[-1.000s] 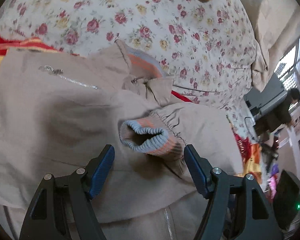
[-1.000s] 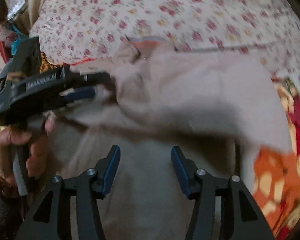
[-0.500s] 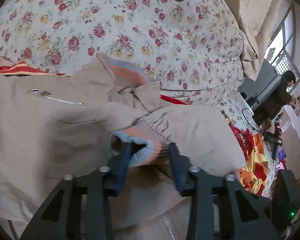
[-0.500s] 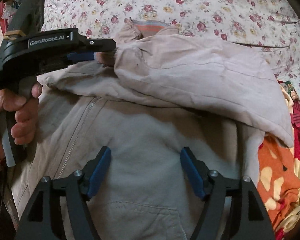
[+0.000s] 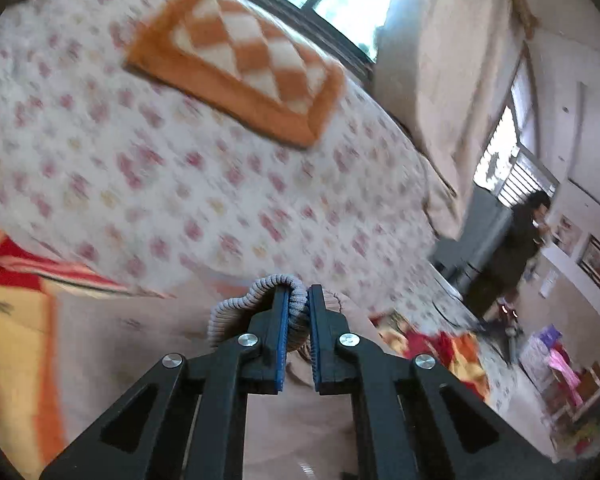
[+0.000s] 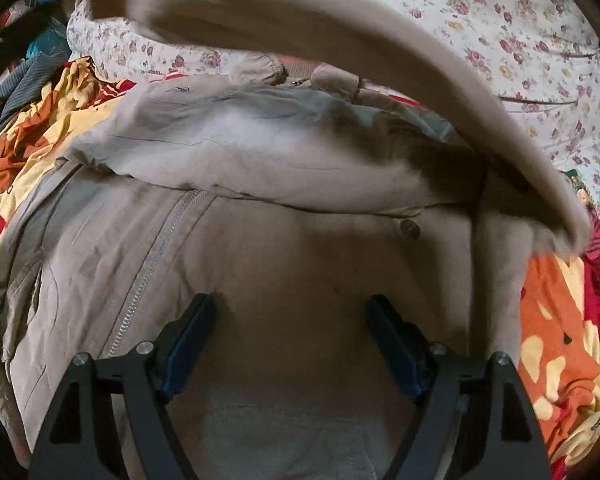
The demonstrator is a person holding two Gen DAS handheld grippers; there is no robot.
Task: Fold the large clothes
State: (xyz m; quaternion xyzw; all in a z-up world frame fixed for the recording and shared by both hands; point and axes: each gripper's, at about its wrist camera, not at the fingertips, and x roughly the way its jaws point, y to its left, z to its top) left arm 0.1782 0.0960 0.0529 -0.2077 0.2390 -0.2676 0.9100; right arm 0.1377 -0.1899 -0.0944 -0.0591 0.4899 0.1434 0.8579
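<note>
The left hand-held gripper (image 5: 299,300) is pinching the ribbed cuff (image 5: 252,300) tight, the sleeve (image 6: 340,40) arcing blurred above the beige jacket (image 6: 300,260), which is lying on the floral bed (image 6: 540,40). The right hand-held gripper (image 6: 290,312) is hovering spread wide over the jacket's front.

Beige zip-front jacket (image 6: 284,264) lies spread flat, its sleeve (image 6: 340,32) lifted in an arc above
</note>
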